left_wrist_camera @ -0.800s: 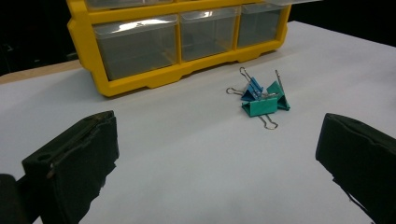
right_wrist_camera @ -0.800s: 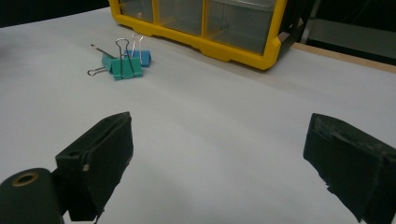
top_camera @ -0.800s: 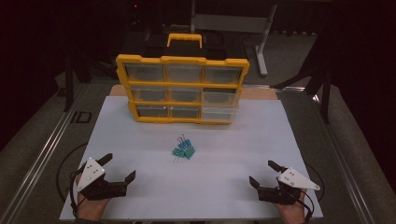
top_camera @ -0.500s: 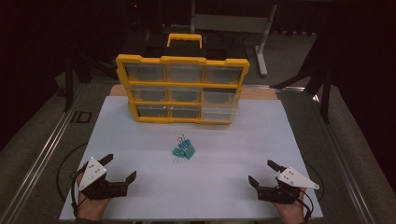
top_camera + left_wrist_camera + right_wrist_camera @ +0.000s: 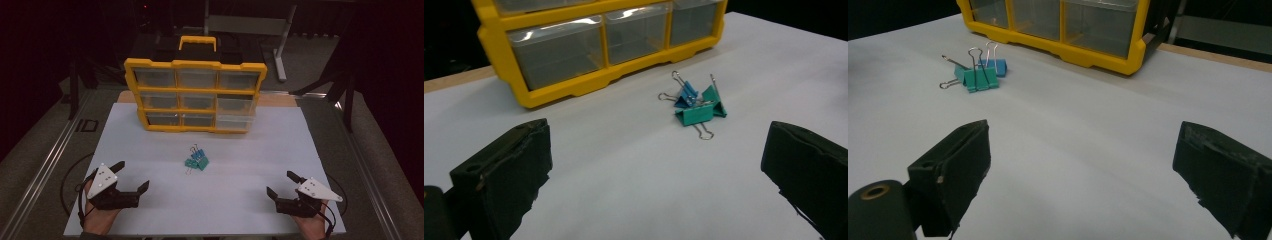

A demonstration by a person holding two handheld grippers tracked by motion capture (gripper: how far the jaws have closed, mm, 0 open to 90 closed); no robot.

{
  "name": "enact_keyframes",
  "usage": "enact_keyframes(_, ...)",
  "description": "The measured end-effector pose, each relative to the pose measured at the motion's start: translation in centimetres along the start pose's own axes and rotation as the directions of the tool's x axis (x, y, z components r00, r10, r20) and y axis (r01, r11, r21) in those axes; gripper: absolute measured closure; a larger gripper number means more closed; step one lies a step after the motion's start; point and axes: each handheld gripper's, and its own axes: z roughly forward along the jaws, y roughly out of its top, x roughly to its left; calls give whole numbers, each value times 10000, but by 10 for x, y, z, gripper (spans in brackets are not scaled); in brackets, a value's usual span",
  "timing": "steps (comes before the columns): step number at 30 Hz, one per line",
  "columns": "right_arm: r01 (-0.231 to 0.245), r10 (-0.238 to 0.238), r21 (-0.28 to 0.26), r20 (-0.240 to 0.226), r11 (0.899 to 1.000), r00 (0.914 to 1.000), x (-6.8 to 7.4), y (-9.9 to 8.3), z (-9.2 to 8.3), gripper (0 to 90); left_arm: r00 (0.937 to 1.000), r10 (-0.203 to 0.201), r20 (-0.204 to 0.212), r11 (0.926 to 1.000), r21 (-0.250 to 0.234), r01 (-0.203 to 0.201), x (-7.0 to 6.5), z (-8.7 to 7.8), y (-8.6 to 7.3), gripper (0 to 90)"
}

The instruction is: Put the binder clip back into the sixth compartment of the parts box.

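Teal and blue binder clips huddle mid-sheet, just before the yellow organizer. Left gripper and right gripper both gape empty at the near edge. The left sits slightly nearer, the clips lying ahead and inward.

A dark room surrounds the white tabletop; a grey metal stand rises at upper centre.

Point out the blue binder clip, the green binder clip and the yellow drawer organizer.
blue binder clip [image 5: 686, 96], left gripper view, on its blue body.
green binder clip [image 5: 694, 115], left gripper view, on its front face.
yellow drawer organizer [image 5: 195, 64], high view, on its top frame.
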Motion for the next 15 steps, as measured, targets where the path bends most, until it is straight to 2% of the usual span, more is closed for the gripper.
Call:
enact_keyframes(8,164,-165,117,39,9998,9999,3,1,3,83,9992,179,352,9996,197,-186,0,5,10,7)
enact_keyframes(12,148,-149,113,10,9998,9999,4,1,3,83,9981,205,573,9997,143,-213,-1,10,14,6)
enact_keyframes(15,164,-165,128,53,9998,9999,3,2,3,83,9979,301,572,9995,92,-306,-3,14,16,6)
